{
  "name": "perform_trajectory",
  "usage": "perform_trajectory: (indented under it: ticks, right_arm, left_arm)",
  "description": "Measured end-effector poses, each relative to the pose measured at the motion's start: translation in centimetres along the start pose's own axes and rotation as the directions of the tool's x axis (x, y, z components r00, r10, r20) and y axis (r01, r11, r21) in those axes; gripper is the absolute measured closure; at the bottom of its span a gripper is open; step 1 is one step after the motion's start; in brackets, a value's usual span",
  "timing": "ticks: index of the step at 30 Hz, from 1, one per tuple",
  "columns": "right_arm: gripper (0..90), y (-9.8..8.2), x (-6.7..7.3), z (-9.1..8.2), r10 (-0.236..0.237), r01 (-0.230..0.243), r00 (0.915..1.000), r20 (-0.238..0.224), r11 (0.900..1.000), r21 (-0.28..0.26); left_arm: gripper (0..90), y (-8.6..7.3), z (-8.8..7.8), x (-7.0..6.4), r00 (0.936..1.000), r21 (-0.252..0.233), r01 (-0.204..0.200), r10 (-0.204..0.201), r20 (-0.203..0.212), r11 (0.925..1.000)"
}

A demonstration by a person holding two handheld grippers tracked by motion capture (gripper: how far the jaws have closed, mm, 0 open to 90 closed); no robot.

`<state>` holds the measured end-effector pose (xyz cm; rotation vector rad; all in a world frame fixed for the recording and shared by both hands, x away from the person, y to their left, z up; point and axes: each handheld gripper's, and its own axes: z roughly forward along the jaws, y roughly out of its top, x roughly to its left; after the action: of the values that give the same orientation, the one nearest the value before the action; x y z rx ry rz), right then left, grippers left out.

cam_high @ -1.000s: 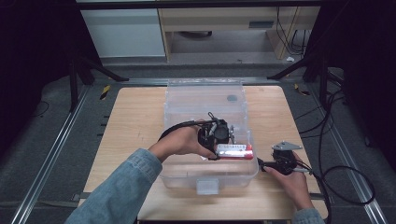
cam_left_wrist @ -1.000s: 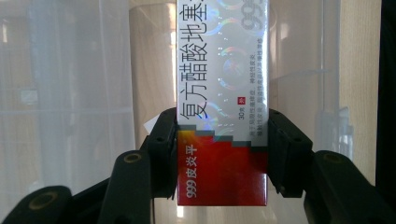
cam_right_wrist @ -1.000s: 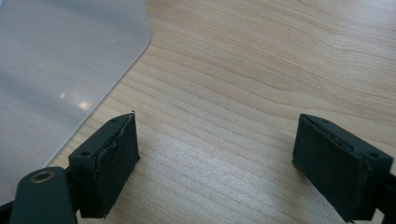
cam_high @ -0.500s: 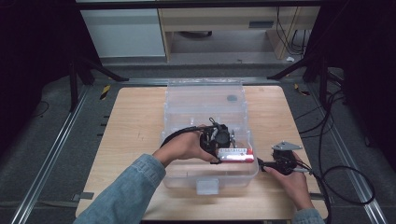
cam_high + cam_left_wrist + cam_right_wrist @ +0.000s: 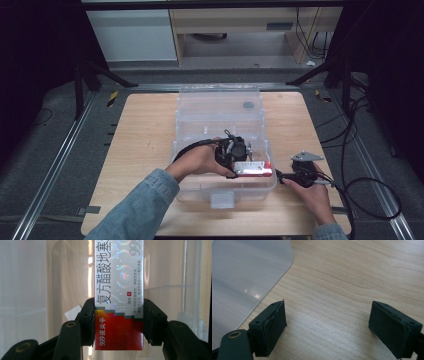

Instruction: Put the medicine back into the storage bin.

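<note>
Your left gripper is clamped on a long, slim medicine carton, one black pad pressing each narrow side near its red end. In the left gripper view the carton runs away from the jaws. The near part is solid red with white lettering that begins "999". The rest is silvery white with a holographic sheen, large dark Chinese characters printed along its length, and a few lines of small print beside them. A stepped edge separates the red from the silver.

In the high view your left gripper holds the carton lying level, long side running left to right, inside the clear plastic box at its near right part. The red edge and the pale face both show through the box. The box stands open in the middle of the wooden table, with its lid lying flat on the far side.

Your right gripper rests just right of the box's near right corner. In the right gripper view its jaws stand wide apart over bare wood, gripping nothing, with the box's rounded corner at their left.
</note>
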<state>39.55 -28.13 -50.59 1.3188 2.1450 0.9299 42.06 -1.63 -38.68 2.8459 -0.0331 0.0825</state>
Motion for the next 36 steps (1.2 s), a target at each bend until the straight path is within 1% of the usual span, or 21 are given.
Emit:
perform_trajectory:
  ticks: [2, 7, 10, 16, 21, 31, 32, 36]
  right_arm:
    - [14.5, 0.0, 0.0, 0.0, -0.001, 0.001, 1.0, 0.0, 1.0, 0.0]
    - [14.5, 0.0, 0.0, 0.0, 0.0, 0.0, 1.0, 0.0, 1.0, 0.0]
    - [14.5, 0.0, 0.0, 0.0, -0.001, 0.001, 1.0, -0.001, 1.0, 0.0]
    - [14.5, 0.0, 0.0, 0.0, -0.001, 0.001, 1.0, -0.001, 1.0, 0.0]
    - [14.5, 0.0, 0.0, 0.0, -0.002, 0.002, 1.0, -0.001, 1.0, 0.0]
    - [14.5, 0.0, 0.0, 0.0, -0.001, 0.001, 1.0, -0.001, 1.0, 0.0]
    - [14.5, 0.0, 0.0, 0.0, -0.001, 0.001, 1.0, -0.001, 1.0, 0.0]
    - [14.5, 0.0, 0.0, 0.0, -0.001, 0.001, 1.0, -0.001, 1.0, 0.0]
  left_arm:
    - [51.0, 0.1, 0.2, -0.1, 1.0, 0.013, -0.003, 0.003, 0.001, 0.9999]
    - [51.0, 0.4, 0.6, -0.1, 0.9999, 0.009, -0.002, 0.002, 0.014, 1.0]
    - [50.9, 0.5, 0.8, -0.1, 0.9998, 0.019, -0.001, 0.0, 0.02, 0.9998]
    - [50.9, 0.3, 1.2, 0.0, 0.9996, 0.011, 0.008, -0.008, 0.029, 0.9999]
    - [50.9, 0.0, 1.9, 0.1, 0.9984, 0.006, 0.018, -0.018, 0.053, 0.9998]
    - [50.8, -0.1, 2.8, 0.1, 0.9982, 0.017, 0.014, -0.015, 0.058, 0.9998]
    - [50.8, -0.2, 3.0, 0.1, 0.9981, 0.011, 0.018, -0.019, 0.059, 0.9998]
    - [50.8, -0.4, 3.8, 0.0, 0.9975, 0.016, 0.018, -0.02, 0.068, 0.9997]
